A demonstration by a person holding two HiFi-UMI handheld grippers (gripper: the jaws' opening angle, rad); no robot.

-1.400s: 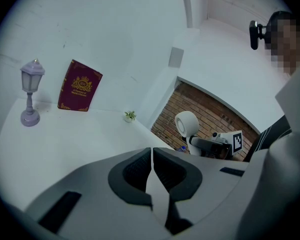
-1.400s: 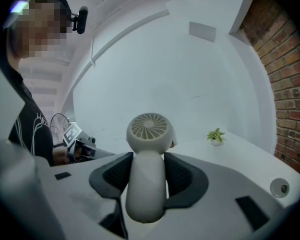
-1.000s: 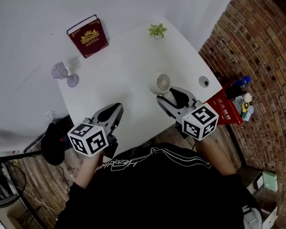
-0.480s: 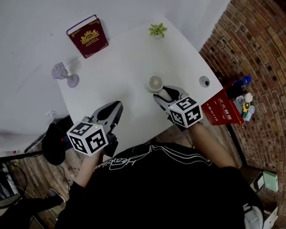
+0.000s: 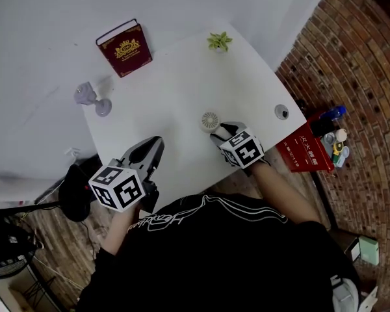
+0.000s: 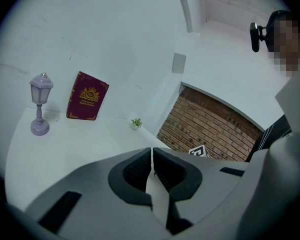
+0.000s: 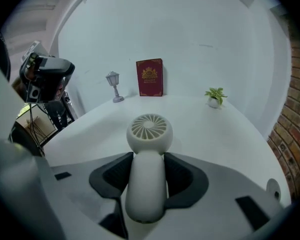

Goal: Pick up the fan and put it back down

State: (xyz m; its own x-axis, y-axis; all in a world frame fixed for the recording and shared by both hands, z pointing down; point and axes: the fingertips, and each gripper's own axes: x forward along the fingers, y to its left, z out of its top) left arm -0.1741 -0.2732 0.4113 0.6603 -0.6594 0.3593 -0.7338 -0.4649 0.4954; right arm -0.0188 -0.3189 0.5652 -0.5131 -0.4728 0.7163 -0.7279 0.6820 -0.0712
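A small white hand-held fan sticks out from between my right gripper's pads, which are shut on its handle. In the head view the fan's round grille is low over the white table, near its front right part, with the right gripper just behind it. Whether the fan touches the tabletop I cannot tell. My left gripper hovers by the table's front edge; in the left gripper view its jaws are closed together with nothing between them.
At the table's far side stand a dark red book, a small lilac lamp and a tiny potted plant. A round cable hole sits near the right edge. A red box stands below by the brick wall.
My right gripper has come down toward the table with the fan in it, tipping further downward. The left gripper has stayed about where it was.
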